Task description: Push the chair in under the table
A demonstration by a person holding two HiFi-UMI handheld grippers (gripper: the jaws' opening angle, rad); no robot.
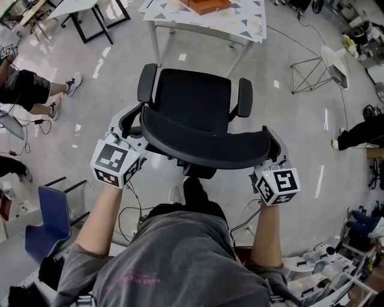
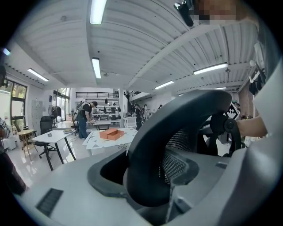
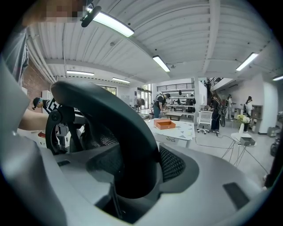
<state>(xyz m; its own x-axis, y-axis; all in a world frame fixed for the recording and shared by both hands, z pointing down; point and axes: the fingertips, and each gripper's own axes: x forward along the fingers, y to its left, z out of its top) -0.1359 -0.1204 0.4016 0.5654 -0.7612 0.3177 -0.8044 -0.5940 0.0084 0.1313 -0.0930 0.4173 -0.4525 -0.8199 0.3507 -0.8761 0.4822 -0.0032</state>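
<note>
Black mesh is stretched across the backrest of the office chair (image 1: 195,102), which is stood on the grey floor (image 1: 288,120) with its seat turned toward the white table (image 1: 198,29). Bare floor is seen between them, so the chair is not yet under the table. The backrest's curved top rim (image 1: 204,153) is clamped near its left end by the left gripper (image 1: 133,127) and near its right end by the right gripper (image 1: 271,150). In both gripper views the rim is seen pinched between the grey jaws. An orange box (image 1: 204,5) is set on the table.
</note>
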